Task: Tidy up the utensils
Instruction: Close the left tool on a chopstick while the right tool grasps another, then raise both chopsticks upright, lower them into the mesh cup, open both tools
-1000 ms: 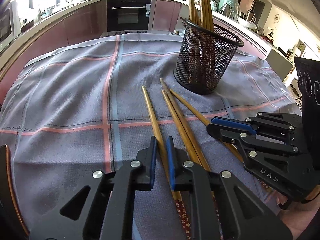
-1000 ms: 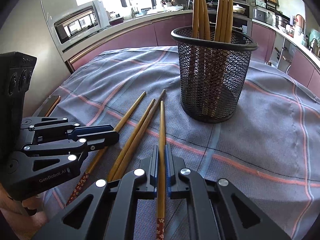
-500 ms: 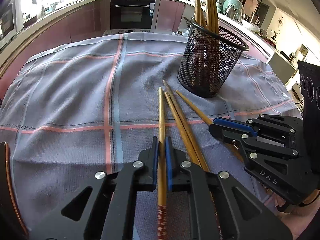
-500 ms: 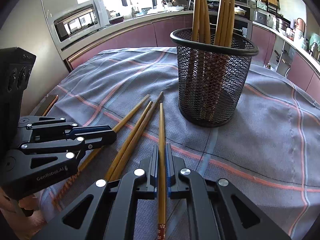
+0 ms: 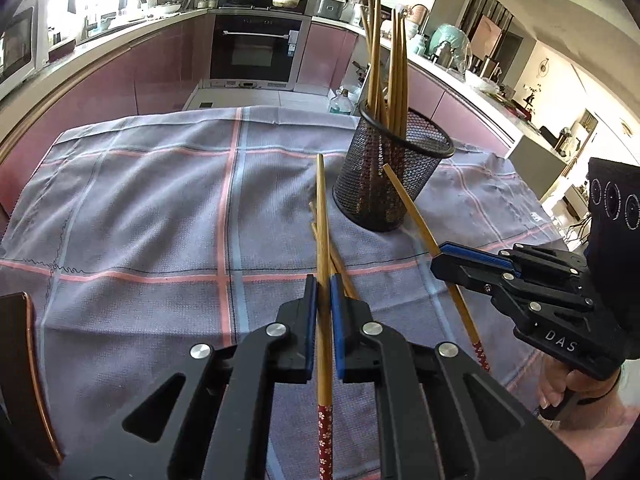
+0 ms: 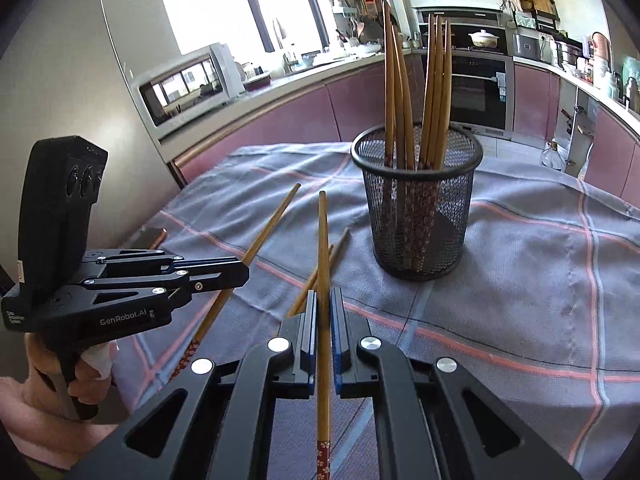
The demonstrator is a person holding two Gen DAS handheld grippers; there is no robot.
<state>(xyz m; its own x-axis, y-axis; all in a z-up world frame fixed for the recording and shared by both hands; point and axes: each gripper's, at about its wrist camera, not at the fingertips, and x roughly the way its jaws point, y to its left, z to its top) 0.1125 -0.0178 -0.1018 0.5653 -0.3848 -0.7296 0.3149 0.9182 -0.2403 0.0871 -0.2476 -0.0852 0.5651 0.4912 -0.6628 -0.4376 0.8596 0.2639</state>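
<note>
My left gripper (image 5: 323, 285) is shut on a bamboo chopstick (image 5: 322, 216) and holds it off the cloth, tip pointing away from me. My right gripper (image 6: 324, 298) is shut on another chopstick (image 6: 322, 240), also lifted. Each gripper appears in the other's view: the right gripper (image 5: 444, 258) with its slanted chopstick (image 5: 408, 208), the left gripper (image 6: 240, 276) with its chopstick (image 6: 272, 224). A black mesh holder (image 5: 394, 184) (image 6: 416, 220) stands just beyond, with several chopsticks (image 6: 436, 92) upright in it. Two loose chopsticks (image 6: 340, 244) lie on the cloth between the grippers.
A grey checked cloth (image 5: 160, 220) covers the table; its wooden edge (image 5: 28, 360) shows at the near left. A person's hands (image 5: 580, 396) (image 6: 84, 372) hold the grippers. Pink kitchen cabinets and an oven (image 5: 256, 52) stand behind the table.
The left gripper closed on its chopstick. Both grippers then rose, lifting their chopsticks off the cloth; two chopsticks stayed lying there.
</note>
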